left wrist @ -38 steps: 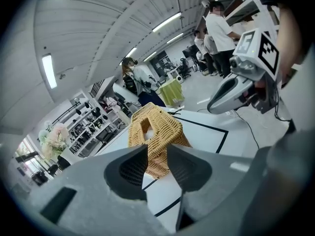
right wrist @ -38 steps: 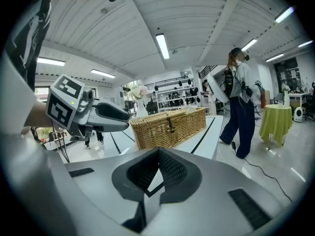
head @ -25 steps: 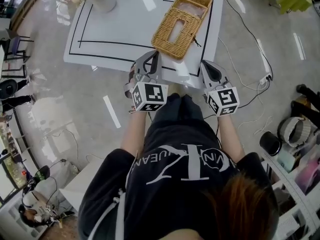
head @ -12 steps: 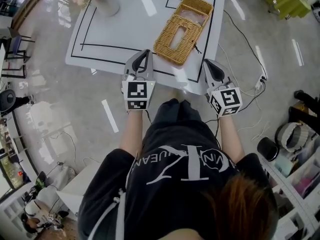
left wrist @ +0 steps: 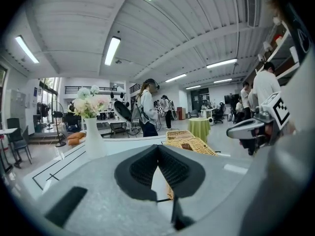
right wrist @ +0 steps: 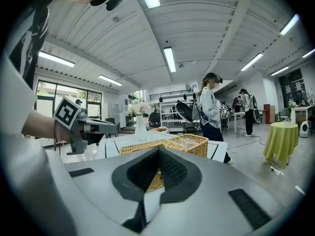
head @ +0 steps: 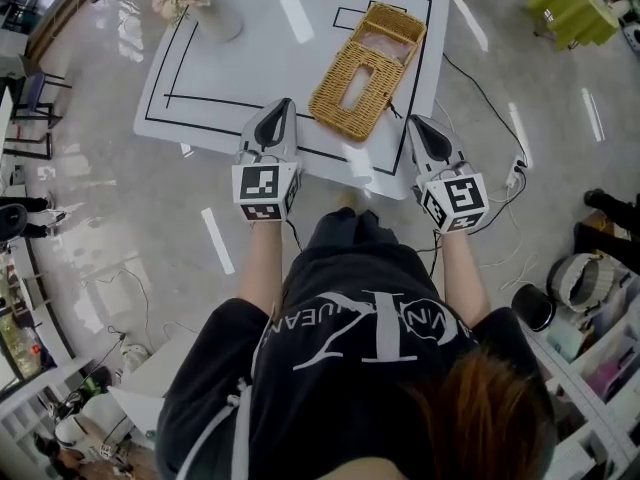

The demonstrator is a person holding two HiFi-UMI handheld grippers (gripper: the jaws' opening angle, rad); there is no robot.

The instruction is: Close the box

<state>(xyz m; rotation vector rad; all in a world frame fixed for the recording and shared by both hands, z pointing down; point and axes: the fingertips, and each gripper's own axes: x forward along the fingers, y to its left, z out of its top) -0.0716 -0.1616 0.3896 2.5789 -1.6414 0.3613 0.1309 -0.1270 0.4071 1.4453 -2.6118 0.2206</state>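
Steep downward look at a white worktop (head: 240, 58) edged with a thin black line. On its right half, set at a slant, a rectangular woven wicker box (head: 408, 23), open, its slotted wicker lid (head: 338, 88) folded flat towards the near edge. At the far left corner, a white vase of pale flowers (head: 215, 16). Left claw (head: 284, 105) pressed together and empty, over the near edge just left of the lid, not touching it. Right claw (head: 415, 123) likewise pressed together on nothing, by the near right corner, beside the box and clear of it.
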